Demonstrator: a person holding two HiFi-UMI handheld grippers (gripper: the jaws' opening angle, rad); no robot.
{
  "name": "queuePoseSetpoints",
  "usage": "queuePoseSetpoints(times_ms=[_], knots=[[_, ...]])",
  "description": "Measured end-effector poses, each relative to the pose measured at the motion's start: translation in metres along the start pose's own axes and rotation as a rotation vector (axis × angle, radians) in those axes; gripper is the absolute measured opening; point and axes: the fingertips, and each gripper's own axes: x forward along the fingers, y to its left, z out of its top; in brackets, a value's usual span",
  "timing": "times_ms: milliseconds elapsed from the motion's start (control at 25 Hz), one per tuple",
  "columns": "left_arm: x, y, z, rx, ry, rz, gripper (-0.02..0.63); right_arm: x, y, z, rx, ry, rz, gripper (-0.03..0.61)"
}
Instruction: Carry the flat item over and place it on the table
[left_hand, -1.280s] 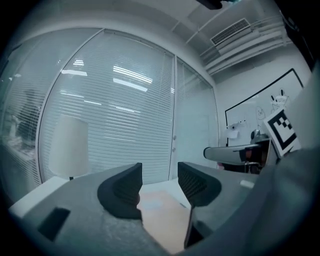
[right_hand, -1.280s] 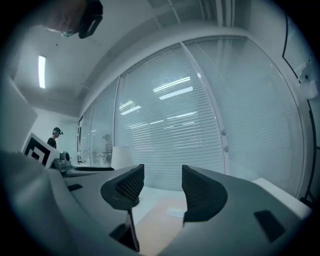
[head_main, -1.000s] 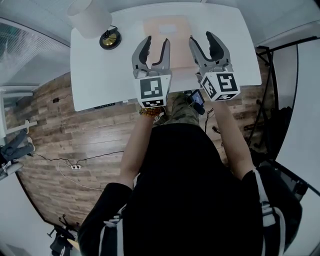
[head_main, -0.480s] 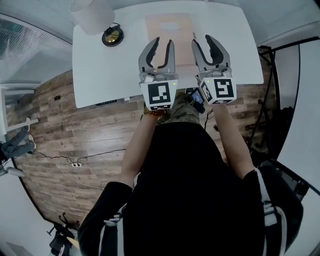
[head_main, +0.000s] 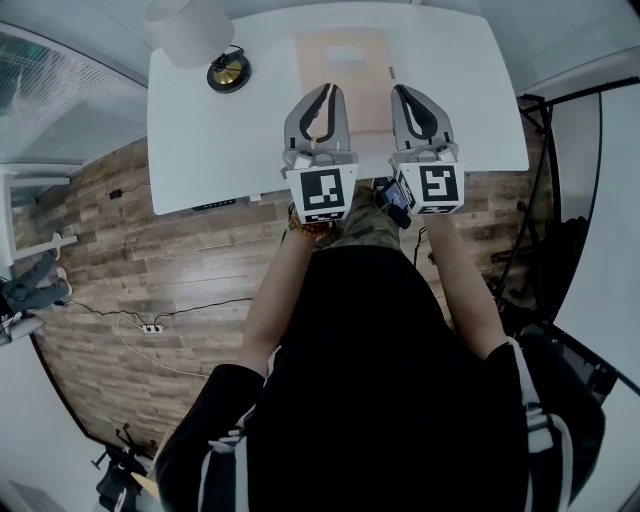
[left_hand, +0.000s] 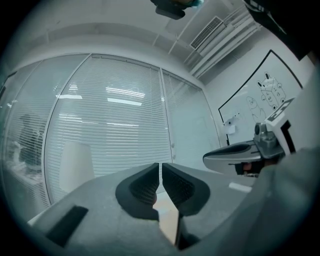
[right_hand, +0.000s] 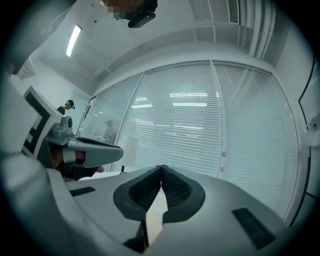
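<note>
A flat tan board (head_main: 340, 75) lies on the white table (head_main: 200, 140), at its middle, with a paler rectangle on its far part. My left gripper (head_main: 325, 92) is held over the board's near left part, shut and empty. My right gripper (head_main: 406, 92) hovers beside the board's near right edge, also shut on nothing. In the left gripper view the pads (left_hand: 146, 186) meet at the tips of the left gripper (left_hand: 160, 165), and a strip of the tan board (left_hand: 168, 222) shows below them. The right gripper (right_hand: 161, 168) looks the same in its own view.
A lamp with a white shade (head_main: 188, 28) and a brass base (head_main: 228, 75) stands at the table's far left corner. Wood floor (head_main: 150, 270) lies on the near side of the table. A black stand (head_main: 530, 190) is at the right. Window blinds (right_hand: 200, 135) face the grippers.
Both grippers stood open a second ago and have closed on nothing. The left gripper has drifted a little to the right, toward the board's near edge.
</note>
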Motion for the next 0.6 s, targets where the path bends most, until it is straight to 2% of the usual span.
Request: queuePoseSetpoints(times_ms=[600], knots=[[0.002, 0.006, -0.025, -0.019, 0.060, 0.000, 0.034, -0.002, -0.015, -0.020, 0.021, 0.047, -0.019, 0.009]])
